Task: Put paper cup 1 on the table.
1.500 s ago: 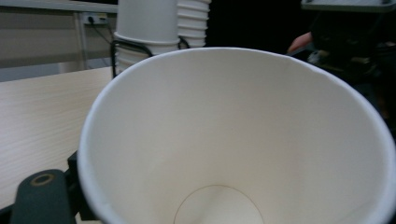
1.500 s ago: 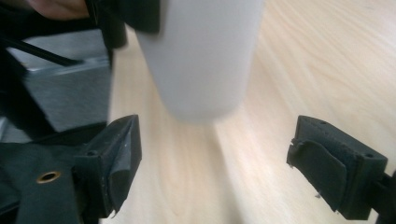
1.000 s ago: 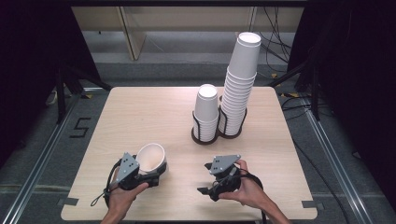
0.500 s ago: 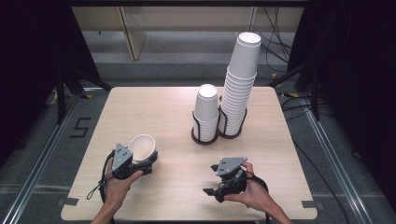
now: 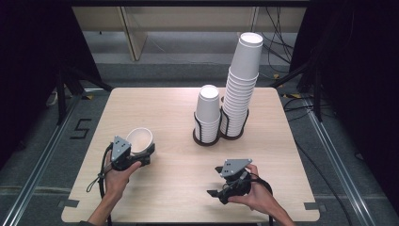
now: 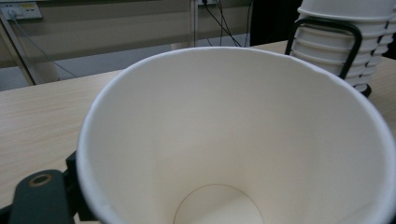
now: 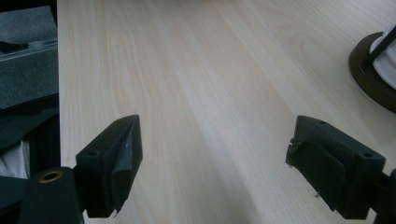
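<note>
The left gripper (image 5: 141, 151) grips a white paper cup (image 5: 139, 140) by its wall near the table's (image 5: 179, 188) left front, mouth tilted up. The right gripper (image 5: 221, 181) hovers low over bare wood at the front, its jaws wide apart with nothing between them.

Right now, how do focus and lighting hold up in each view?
High view: even light on the table, dark surroundings, cup stacks sharp. Left gripper view: the held paper cup crowds the lens, softly lit, its near rim slightly blurred. Right gripper view: jaws soft at the edges, mild sheen on the wood.
</note>
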A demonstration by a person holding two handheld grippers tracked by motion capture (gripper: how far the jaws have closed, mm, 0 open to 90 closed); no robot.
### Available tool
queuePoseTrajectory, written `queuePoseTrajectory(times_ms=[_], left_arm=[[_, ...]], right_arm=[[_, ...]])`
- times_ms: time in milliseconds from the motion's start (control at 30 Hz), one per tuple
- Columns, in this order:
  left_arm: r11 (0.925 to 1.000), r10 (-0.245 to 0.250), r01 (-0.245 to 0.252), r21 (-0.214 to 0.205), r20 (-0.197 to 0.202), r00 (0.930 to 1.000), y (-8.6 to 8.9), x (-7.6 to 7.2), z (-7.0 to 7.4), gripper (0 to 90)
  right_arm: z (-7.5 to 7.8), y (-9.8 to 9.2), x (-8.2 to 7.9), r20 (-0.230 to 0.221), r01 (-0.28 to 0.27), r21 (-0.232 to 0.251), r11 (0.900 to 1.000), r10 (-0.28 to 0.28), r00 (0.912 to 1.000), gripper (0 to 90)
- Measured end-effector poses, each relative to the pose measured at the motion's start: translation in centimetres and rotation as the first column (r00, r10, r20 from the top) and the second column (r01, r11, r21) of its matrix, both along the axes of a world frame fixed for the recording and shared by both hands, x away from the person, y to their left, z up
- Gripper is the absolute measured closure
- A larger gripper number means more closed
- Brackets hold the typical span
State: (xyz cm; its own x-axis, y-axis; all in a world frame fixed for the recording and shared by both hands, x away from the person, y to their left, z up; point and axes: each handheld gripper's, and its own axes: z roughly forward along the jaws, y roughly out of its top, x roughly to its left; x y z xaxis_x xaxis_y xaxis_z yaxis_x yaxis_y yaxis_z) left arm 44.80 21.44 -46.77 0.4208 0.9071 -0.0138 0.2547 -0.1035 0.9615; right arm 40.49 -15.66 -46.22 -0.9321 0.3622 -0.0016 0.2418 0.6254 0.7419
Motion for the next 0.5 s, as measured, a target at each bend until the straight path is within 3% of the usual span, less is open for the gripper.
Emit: queuePoseTrajectory(times_ms=[500], left_arm=[[0.9973,0.072,-0.072,-0.01,-0.028,0.997,0.5,5.7,-0.9,13.5]], right_arm=[[-0.2,-0.5,0.0,-0.008,0.008,-0.001,1.0,-0.008,0.9999,17.7]])
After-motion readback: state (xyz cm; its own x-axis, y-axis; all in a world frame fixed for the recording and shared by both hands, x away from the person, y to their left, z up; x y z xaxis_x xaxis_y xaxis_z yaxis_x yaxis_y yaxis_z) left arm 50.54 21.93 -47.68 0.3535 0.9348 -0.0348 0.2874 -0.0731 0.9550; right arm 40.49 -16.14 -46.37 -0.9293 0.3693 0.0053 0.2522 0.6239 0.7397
